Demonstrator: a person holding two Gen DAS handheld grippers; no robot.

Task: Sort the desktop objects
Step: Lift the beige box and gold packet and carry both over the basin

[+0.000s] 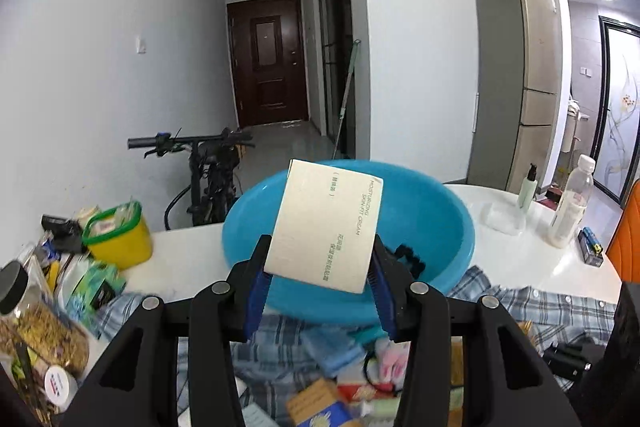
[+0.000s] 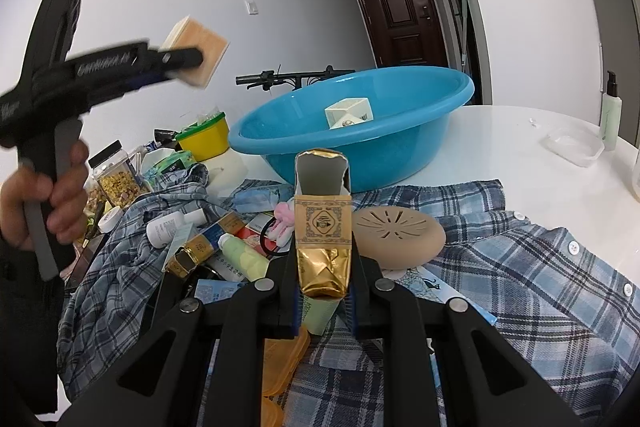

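My left gripper [image 1: 320, 275] is shut on a cream box [image 1: 328, 227] printed "moisturizing skin-fit cream", held in the air just in front of the blue basin [image 1: 448, 223]. In the right wrist view the same left gripper [image 2: 192, 61] shows high at the left, blurred, with the box [image 2: 198, 43] in its jaws and a hand [image 2: 52, 195] on its grip. My right gripper [image 2: 324, 291] is shut on a gold, opened carton [image 2: 323, 223] above the plaid shirt [image 2: 520, 267]. A white carton [image 2: 349, 113] lies inside the basin [image 2: 400, 155].
Clutter covers the table's left: a yellow tub [image 2: 204, 139], a snack jar [image 2: 118, 179], bottles and tubes [image 2: 240, 257], a tan round disc [image 2: 400, 235]. A pump bottle [image 2: 610, 115] and a clear lid [image 2: 572, 147] stand on the white tabletop [image 2: 520, 147] at right. A bicycle [image 1: 208, 171] leans beyond.
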